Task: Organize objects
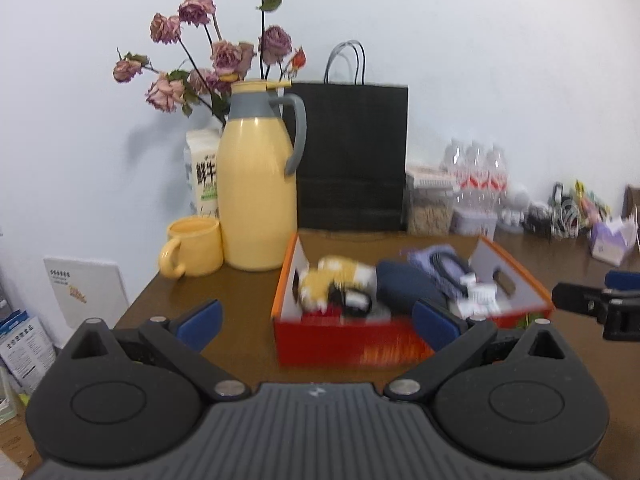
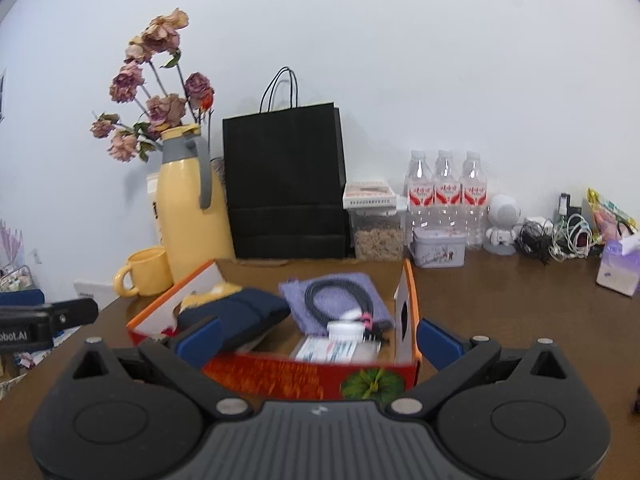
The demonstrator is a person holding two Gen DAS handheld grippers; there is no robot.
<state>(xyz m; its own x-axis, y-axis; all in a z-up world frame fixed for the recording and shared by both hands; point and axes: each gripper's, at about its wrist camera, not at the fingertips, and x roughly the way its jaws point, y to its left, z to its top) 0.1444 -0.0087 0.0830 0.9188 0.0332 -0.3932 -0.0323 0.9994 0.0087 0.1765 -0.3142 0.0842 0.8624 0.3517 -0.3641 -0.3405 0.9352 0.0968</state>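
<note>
An open red-orange cardboard box point(image 1: 344, 344) point(image 2: 304, 376) sits on the brown table. Inside lie a yellow plush toy point(image 1: 332, 280) point(image 2: 212, 294), a dark blue pouch point(image 1: 404, 284) point(image 2: 240, 312), a purple cloth point(image 2: 340, 300) with a coiled black cable point(image 2: 332, 292) on it, and white packets point(image 2: 336, 348). My left gripper point(image 1: 316, 320) is open just in front of the box, nothing between its fingers. My right gripper point(image 2: 318, 338) is open too, its blue pads on either side of the box's near right corner. The right gripper point(image 1: 596, 304) shows at the left wrist view's right edge.
Behind the box stand a yellow thermos jug point(image 1: 256, 192) point(image 2: 188, 208), a yellow mug point(image 1: 192, 252) point(image 2: 144, 272), dried roses point(image 1: 216, 48), a milk carton point(image 1: 204, 172) and a black paper bag point(image 1: 352, 156) point(image 2: 284, 184). Water bottles point(image 2: 446, 196), a tin point(image 2: 438, 246), tangled cables point(image 2: 560, 236) and a tissue pack point(image 2: 618, 268) line the back right.
</note>
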